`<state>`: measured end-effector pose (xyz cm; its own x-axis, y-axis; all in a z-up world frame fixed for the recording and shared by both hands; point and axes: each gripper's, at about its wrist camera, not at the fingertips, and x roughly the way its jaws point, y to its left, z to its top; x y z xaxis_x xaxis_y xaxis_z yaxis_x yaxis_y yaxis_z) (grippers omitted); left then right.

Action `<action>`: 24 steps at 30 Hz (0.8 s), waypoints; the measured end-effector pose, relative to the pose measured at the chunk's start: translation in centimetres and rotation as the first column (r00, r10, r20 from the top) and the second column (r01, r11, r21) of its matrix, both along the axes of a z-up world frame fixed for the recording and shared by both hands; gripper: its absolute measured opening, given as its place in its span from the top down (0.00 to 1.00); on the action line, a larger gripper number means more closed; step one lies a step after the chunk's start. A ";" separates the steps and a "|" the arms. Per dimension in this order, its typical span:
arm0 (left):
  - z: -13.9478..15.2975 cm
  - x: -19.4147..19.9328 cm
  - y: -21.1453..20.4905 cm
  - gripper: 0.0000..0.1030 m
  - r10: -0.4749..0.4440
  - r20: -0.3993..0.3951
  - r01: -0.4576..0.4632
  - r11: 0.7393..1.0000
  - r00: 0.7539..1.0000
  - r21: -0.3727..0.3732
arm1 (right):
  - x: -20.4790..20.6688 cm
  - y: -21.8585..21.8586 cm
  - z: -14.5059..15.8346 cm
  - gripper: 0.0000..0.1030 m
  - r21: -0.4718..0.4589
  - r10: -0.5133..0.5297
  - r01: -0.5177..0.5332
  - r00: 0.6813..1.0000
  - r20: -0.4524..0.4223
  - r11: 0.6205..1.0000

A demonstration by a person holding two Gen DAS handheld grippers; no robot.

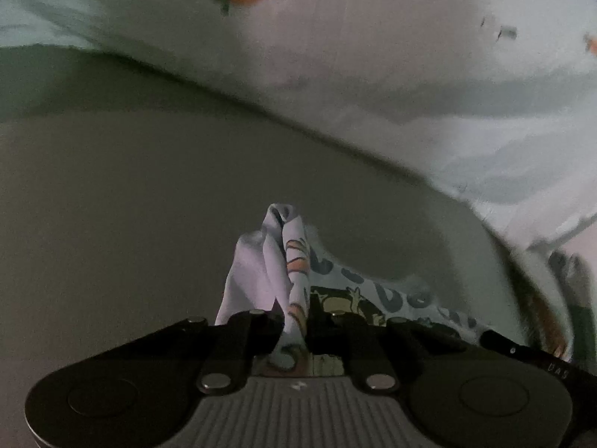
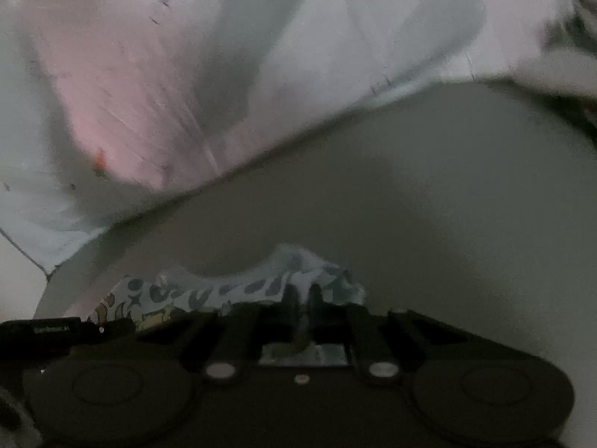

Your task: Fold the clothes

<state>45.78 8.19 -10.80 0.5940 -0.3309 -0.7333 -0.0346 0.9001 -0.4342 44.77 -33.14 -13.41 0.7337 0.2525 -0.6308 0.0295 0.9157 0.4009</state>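
- Nearest the left camera, the left gripper (image 1: 294,321) is clamped on a bunched corner of the printed garment (image 1: 287,261), whose white inner side and carrot print rise in a peak between its jaws.
- In the right view, the right gripper (image 2: 302,298) pinches another part of the same edge, jaws nearly together with patterned cloth (image 2: 231,291) gathered around them.
- The edge between the two grips sags slightly; I judge that easing the grippers apart would tension it and give a straighter fold line.
- Beyond both grippers lies a bare grey stretch of table (image 1: 149,205), apparently where the held edge will be laid.
- Farthest away, the body of the garment (image 1: 373,56) billows as a broad white sheet dotted with small carrots; whether it hangs or rests on the table I cannot tell.
- Done well, this step would keep both grippers level and lower the cloth slowly, so that air escapes and no wrinkles are trapped.
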 end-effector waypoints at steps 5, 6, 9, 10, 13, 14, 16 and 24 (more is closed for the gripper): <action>1.1 1.3 1.1 0.88 0.011 0.056 -0.009 0.999 0.998 -0.038 | 1.6 1.2 2.8 0.96 -0.090 0.053 -0.043 0.993 0.109 0.995; 0.1 2.1 0.7 0.83 -0.007 0.034 0.007 1.000 0.999 -0.003 | 2.3 1.4 2.4 0.96 -0.110 0.057 -0.047 0.994 0.097 0.993; -2.6 3.9 0.0 0.68 -0.042 -0.060 0.049 0.993 0.997 0.110 | 4.2 2.0 -0.3 0.94 -0.166 0.033 -0.035 0.999 -0.016 0.986; -2.4 3.7 0.3 0.66 -0.036 -0.062 0.043 0.994 0.997 0.102 | 4.8 2.1 -1.4 0.92 -0.193 0.009 -0.024 0.997 -0.076 0.981; -1.6 2.9 1.7 0.33 -0.031 -0.071 0.035 0.998 0.997 0.054 | 4.0 2.2 -1.8 0.57 -0.215 -0.026 0.006 0.995 -0.092 0.977; -1.2 2.5 2.3 0.13 -0.039 -0.075 0.041 0.999 0.996 0.025 | 3.1 2.0 -1.6 0.32 -0.196 -0.037 0.018 0.995 -0.092 0.981; -0.7 1.3 3.2 0.09 -0.079 -0.082 0.078 0.997 0.993 -0.019 | 1.6 1.5 -1.5 0.25 -0.145 -0.040 0.023 0.992 -0.117 0.989; -2.4 -3.6 4.2 0.08 -0.155 -0.206 0.151 0.988 0.966 -0.038 | -4.8 -0.4 -4.0 0.18 0.142 -0.058 0.093 0.971 -0.233 0.985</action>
